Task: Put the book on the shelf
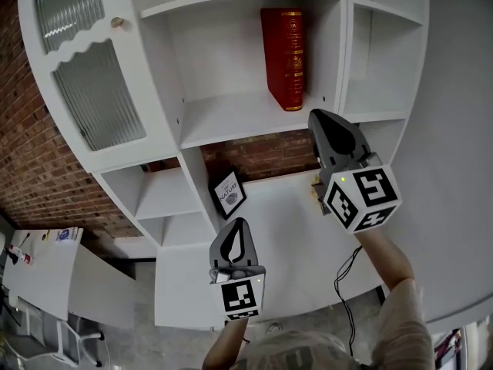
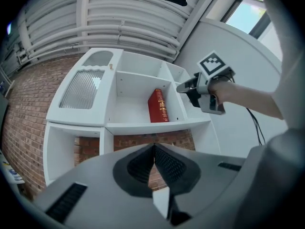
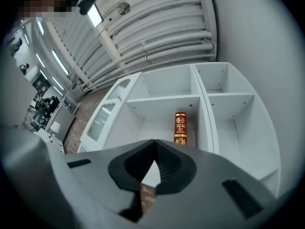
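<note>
A red book (image 1: 283,57) with gold print stands upright in the middle compartment of the white shelf unit (image 1: 231,118), against its right wall. The same book (image 2: 158,106) shows in the left gripper view, and the book (image 3: 180,128) in the right gripper view too. My right gripper (image 1: 322,120) is shut with nothing in it, just below and right of the book, apart from it. My left gripper (image 1: 238,226) is lower, over the white counter (image 1: 285,245), shut and holding nothing. The right gripper (image 2: 187,87) appears beside the shelf in the left gripper view.
A small framed sign (image 1: 228,194) leans on the counter under the shelf. A cabinet door with ribbed glass (image 1: 96,91) and a knob (image 1: 117,22) is at the left. A brick wall (image 1: 262,156) shows behind. A black cable (image 1: 343,280) hangs from my right gripper.
</note>
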`<state>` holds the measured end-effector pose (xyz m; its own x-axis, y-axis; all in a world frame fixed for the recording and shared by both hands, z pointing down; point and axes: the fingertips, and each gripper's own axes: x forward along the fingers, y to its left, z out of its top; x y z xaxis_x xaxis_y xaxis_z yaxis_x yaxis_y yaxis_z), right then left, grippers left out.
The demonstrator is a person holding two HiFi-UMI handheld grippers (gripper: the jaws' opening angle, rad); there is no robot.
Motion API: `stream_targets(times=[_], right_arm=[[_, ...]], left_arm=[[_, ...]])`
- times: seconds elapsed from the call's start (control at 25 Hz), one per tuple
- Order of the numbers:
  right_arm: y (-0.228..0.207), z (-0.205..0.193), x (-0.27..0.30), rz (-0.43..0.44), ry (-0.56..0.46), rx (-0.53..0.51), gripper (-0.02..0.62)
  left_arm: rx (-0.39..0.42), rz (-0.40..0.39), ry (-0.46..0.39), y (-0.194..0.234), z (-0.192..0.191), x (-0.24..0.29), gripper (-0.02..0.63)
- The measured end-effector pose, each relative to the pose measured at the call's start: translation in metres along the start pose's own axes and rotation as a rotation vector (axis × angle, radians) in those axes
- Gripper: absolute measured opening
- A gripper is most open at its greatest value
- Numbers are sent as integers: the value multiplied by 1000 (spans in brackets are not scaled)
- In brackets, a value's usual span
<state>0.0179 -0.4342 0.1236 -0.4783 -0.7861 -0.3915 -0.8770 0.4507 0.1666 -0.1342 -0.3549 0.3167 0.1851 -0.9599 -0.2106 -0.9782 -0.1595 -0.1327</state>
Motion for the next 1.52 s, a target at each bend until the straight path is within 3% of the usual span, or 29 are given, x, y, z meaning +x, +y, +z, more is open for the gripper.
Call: stream_targets(times=[0.2,0.36,0.52,0.76,1.52], right_arm=[[20,-22,-78,-83,-22,47,15],[32,-62,-123,-117,59,96,15],[59,-100,-152,-93,143,52,15],[73,-132,-160,-73,218,56,15],[76,-137,-156,-57,231,53,15]], left_arm=[[-11,18,-19,-4,11,-12,12],[-21,31,-27,-7,18,-24,12],[-6,27,2,-15,18,-34,12],[-26,2,-44,-25,26,-36,12],[-8,14,-47,-25,31,-37,12]])
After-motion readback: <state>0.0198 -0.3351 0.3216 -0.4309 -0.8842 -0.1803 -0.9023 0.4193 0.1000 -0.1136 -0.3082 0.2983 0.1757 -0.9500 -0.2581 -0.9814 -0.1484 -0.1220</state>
